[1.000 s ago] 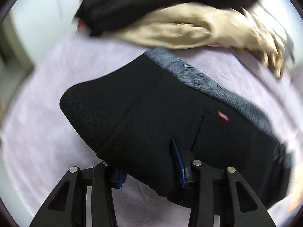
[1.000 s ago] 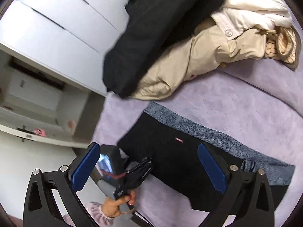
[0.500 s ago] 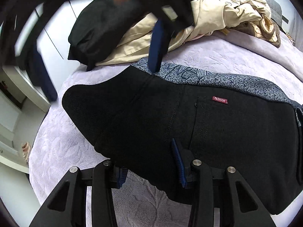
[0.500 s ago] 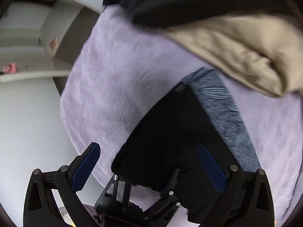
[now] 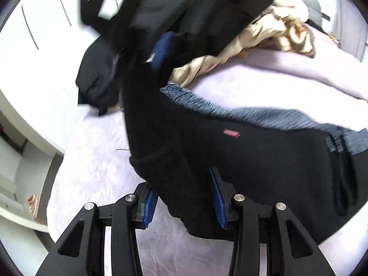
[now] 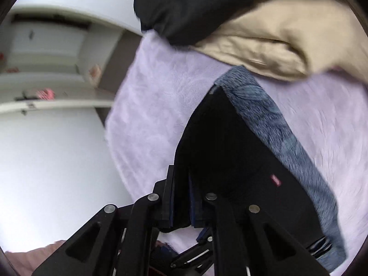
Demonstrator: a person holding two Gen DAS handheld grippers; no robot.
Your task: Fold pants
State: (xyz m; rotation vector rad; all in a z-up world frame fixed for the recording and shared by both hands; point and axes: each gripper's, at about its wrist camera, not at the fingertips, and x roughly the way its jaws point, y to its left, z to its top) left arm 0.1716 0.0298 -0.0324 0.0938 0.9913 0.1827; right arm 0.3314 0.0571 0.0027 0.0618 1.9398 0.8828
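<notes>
Black pants [image 5: 253,161] with a grey-blue patterned waistband [image 5: 264,117] and a small red label [image 5: 231,133] lie on a lilac bedspread [image 5: 92,161]. My left gripper [image 5: 183,204] is shut on a bunched fold of their near edge, with cloth filling the gap between its blue pads. In the right wrist view my right gripper [image 6: 181,202] is closing its jaws, and the pads press on the pants [image 6: 230,156] at their left edge. From the left wrist view the right gripper [image 5: 161,50] shows blurred overhead, with the black cloth rising to it.
A pile with a black garment [image 6: 195,7] and a beige coat [image 6: 276,41] lies at the back of the bed. White cabinets and shelves [image 6: 46,69] stand past the bedspread's left edge [image 6: 115,126]. Lilac bedspread [image 6: 322,115] lies right of the waistband.
My right gripper came down onto the pants' left edge and went from wide open to closed on the cloth. That edge now stands lifted, and the left gripper rose with its fold.
</notes>
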